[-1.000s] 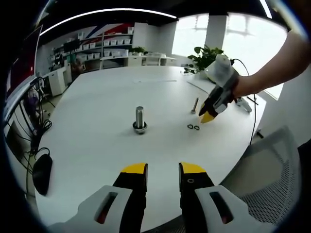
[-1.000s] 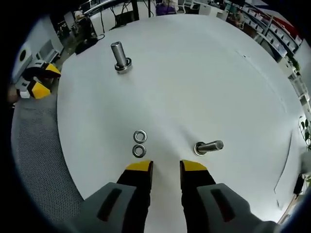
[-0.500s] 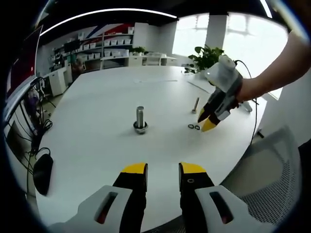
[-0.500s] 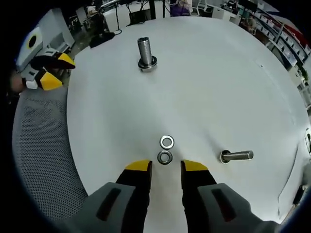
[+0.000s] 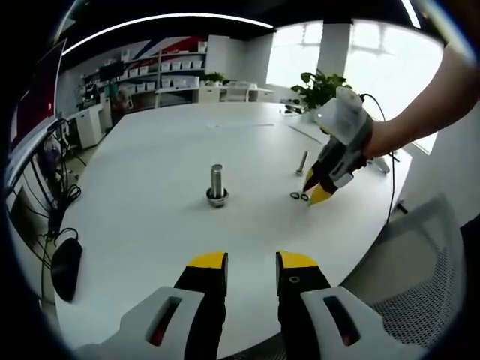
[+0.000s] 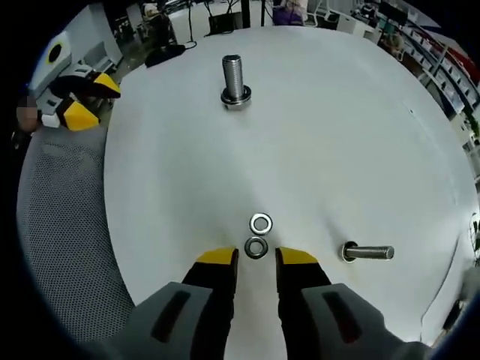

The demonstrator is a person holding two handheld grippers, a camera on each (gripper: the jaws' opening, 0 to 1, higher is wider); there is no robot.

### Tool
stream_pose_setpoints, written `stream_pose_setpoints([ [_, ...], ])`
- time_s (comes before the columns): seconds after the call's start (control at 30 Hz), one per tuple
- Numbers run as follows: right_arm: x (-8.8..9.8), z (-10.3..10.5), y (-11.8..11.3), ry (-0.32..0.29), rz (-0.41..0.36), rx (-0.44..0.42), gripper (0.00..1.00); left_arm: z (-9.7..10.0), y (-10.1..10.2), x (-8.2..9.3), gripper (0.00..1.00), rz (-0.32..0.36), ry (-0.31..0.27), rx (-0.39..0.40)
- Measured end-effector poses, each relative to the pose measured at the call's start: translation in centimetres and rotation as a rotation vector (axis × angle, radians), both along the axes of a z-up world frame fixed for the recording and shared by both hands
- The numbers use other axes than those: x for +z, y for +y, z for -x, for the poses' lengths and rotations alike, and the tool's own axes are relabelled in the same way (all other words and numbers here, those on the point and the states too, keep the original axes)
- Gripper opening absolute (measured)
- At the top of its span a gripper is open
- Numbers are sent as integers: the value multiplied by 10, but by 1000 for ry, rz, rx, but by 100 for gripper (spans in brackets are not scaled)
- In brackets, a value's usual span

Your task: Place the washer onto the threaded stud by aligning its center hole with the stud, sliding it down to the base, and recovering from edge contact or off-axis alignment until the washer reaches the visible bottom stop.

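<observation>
Right gripper (image 6: 255, 259) hovering open over near washer (image 6: 256, 247); second washer (image 6: 261, 223) touching at 12 o'clock, risking double pickup. Left gripper (image 5: 251, 266) idling open.

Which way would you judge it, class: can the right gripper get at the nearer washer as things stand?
Probably yes. The right gripper is open, and the nearer washer lies flat on the table just ahead of its jaws, with nothing between. The other washer lies close behind it and might get nudged.

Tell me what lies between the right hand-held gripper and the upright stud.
In the right gripper view, two washers: the near washer just ahead of the right hand-held gripper, the far washer beyond; then bare table up to the stud.
</observation>
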State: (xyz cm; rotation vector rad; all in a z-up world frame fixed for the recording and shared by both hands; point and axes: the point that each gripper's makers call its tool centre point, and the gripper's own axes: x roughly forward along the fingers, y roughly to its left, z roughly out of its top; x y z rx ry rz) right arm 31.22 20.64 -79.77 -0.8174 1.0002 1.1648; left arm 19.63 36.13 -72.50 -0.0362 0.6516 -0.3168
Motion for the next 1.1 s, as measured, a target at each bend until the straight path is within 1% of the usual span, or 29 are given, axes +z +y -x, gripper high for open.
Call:
stream_pose_setpoints([
  [0.03,0,2,1,2,2,20,21,0,0,0,23,-1,-2,0],
  [0.1,0,4,3,-3,10,87,19,0,0,0,23,1,-1,2],
  [0.17,0,3,3,8,15,81,19,0,0,1,23,2,-2,2],
  [0.23,0,1,3,33,25,68,18,0,0,0,23,3,-1,2],
  [0.27,0,-1,3,33,30,74,17,0,0,0,23,2,-1,2],
  [0.3,0,0,3,38,47,93,16,0,0,1,23,2,-2,2],
  [0.4,-1,2,3,28,91,156,16,0,0,0,23,2,0,3],
  [0.47,-2,2,4,27,106,162,16,0,1,0,23,2,-2,3],
  [0.5,-2,3,4,17,129,164,16,0,0,0,23,5,-2,3],
  [0.53,-1,3,5,-14,153,255,16,0,0,1,23,5,-2,3],
  [0.57,-1,4,5,-24,166,303,16,-1,0,1,23,3,-3,2],
  [0.67,-2,3,5,23,215,223,16,-1,0,0,23,2,-3,4],
  [0.8,-3,3,6,33,290,245,16,-1,1,0,23,2,-1,5],
  [0.9,-5,2,6,45,317,234,16,0,1,0,23,0,0,5],
  [0.93,-4,1,6,47,313,235,16,-1,1,0,23,-1,-1,6],
  [1.03,-3,1,5,78,279,193,16,-1,1,1,23,0,-4,9],
  [1.1,-2,1,5,88,266,184,16,-1,2,1,23,-1,-5,10],
])
